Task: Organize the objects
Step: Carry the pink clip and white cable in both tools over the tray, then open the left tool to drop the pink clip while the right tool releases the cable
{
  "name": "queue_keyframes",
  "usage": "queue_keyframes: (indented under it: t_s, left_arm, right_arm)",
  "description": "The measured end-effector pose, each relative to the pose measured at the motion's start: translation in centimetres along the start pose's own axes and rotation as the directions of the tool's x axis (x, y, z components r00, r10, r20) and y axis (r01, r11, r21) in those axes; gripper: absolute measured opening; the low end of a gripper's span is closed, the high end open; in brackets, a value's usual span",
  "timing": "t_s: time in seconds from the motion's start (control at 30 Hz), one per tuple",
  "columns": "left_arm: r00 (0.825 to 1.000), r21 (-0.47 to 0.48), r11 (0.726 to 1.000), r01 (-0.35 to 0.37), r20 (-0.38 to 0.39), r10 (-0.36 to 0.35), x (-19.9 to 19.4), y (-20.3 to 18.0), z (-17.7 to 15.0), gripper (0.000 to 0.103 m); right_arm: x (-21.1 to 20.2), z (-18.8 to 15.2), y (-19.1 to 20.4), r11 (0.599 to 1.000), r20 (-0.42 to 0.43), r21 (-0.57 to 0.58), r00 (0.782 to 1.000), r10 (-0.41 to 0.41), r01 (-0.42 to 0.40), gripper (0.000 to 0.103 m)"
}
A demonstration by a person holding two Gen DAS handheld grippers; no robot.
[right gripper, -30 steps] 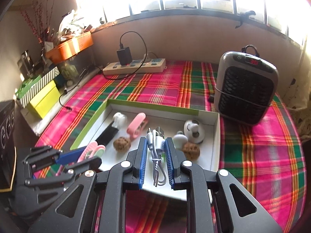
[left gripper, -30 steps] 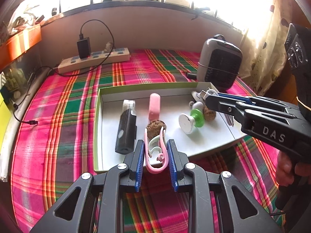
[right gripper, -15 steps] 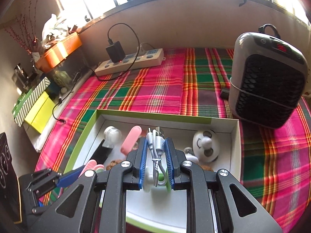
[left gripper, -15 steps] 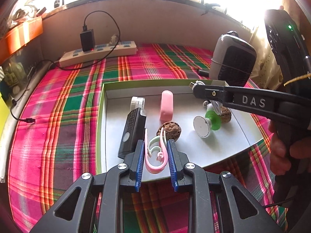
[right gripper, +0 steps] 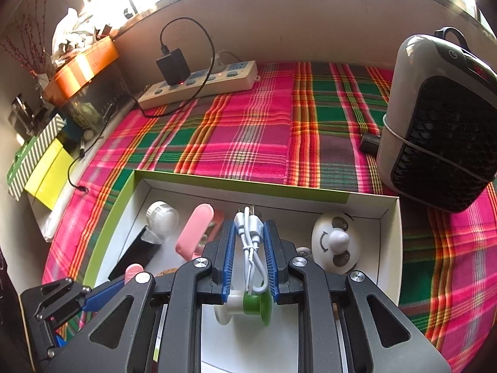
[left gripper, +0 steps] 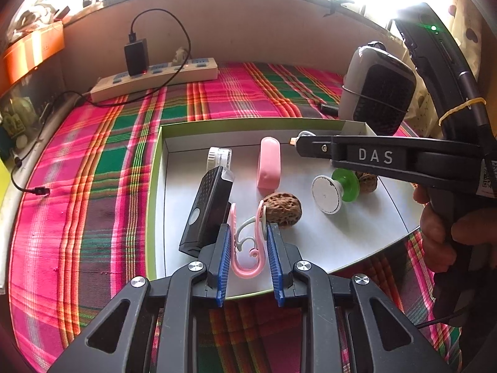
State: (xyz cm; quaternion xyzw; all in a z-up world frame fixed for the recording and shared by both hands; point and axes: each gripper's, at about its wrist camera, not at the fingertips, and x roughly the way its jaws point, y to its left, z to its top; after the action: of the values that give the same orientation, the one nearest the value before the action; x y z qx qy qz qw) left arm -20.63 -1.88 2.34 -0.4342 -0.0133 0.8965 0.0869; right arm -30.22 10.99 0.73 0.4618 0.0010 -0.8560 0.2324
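Observation:
A white shallow box with green rim (left gripper: pixel 157 168) (right gripper: pixel 389 236) lies on the plaid cloth. My left gripper (left gripper: pixel 247 233) is shut on a pink hair clip (left gripper: pixel 247 267), held over the box's near edge. My right gripper (right gripper: pixel 247 230) is shut on a coiled white cable (right gripper: pixel 251 245), over the box's back part; it shows from the side in the left wrist view (left gripper: pixel 303 147). In the box lie a black device (left gripper: pixel 208 211), a pink case (left gripper: pixel 269 168), a walnut (left gripper: pixel 283 208), a green and white spool (left gripper: pixel 337 189) and a white smiley disc (right gripper: pixel 337 242).
A small heater (right gripper: pixel 441 124) stands at the right, just behind the box. A white power strip with a black charger (left gripper: pixel 155 79) lies along the back wall. Yellow and striped boxes (right gripper: pixel 40 168) sit past the table's left edge.
My right gripper has carried the cable forward over the box toward its back wall. My left gripper has moved in slightly over the box's near edge with the clip.

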Motion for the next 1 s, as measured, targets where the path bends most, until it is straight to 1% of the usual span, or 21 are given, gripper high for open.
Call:
queue_keyframes:
  t_s: [0.2, 1.0]
  left_arm:
    - [1.000, 0.000, 1.000, 0.002, -0.002, -0.002, 0.1, 0.1, 0.0, 0.021]
    - [1.000, -0.004, 1.000, 0.009, -0.002, -0.009, 0.3, 0.3, 0.0, 0.021]
  right_arm:
    - [0.6, 0.0, 0.3, 0.999, -0.015, -0.026, 0.999, -0.044, 0.044, 0.020]
    - [1.3, -0.2, 0.8, 0.998, -0.031, -0.040, 0.998, -0.057, 0.056, 0.020]
